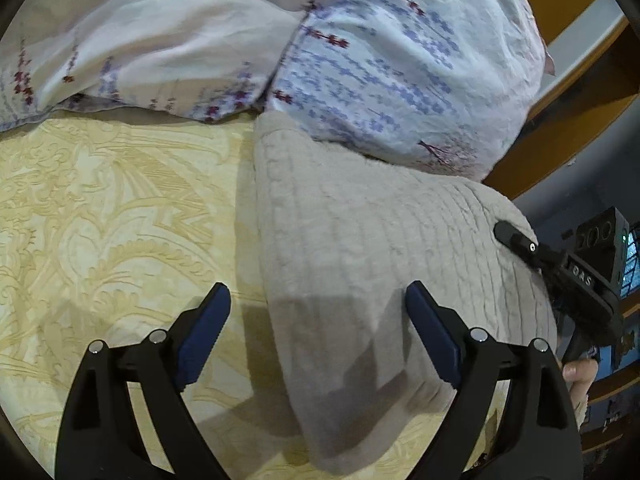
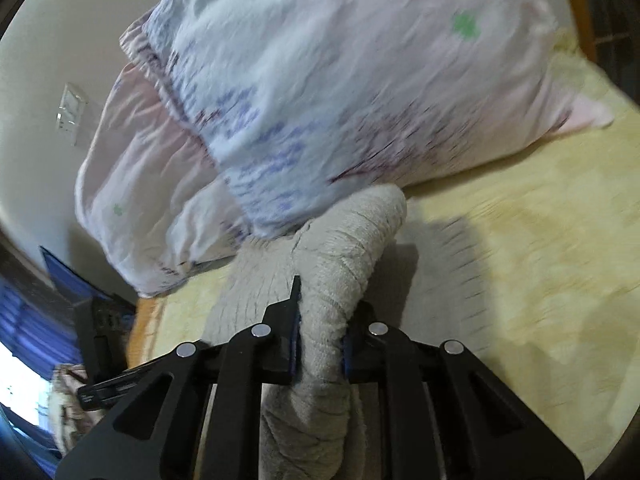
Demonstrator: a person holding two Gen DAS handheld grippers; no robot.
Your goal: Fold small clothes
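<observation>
A grey ribbed knit garment (image 1: 372, 264) lies on the yellow patterned bed cover (image 1: 112, 216), its far end against a pillow. My left gripper (image 1: 318, 304) is open and empty, its jaws straddling the garment's left edge just above it. My right gripper (image 2: 322, 320) is shut on a bunched fold of the same grey garment (image 2: 340, 264) and holds it lifted off the bed. The right gripper (image 1: 516, 240) also shows in the left wrist view at the garment's right edge.
A pale blue flowered pillow (image 1: 400, 64) and a white pillow (image 1: 168, 48) lie behind the garment. The wooden bed frame (image 1: 576, 120) runs at the right. The yellow bed cover (image 2: 520, 240) stretches to the right in the right wrist view.
</observation>
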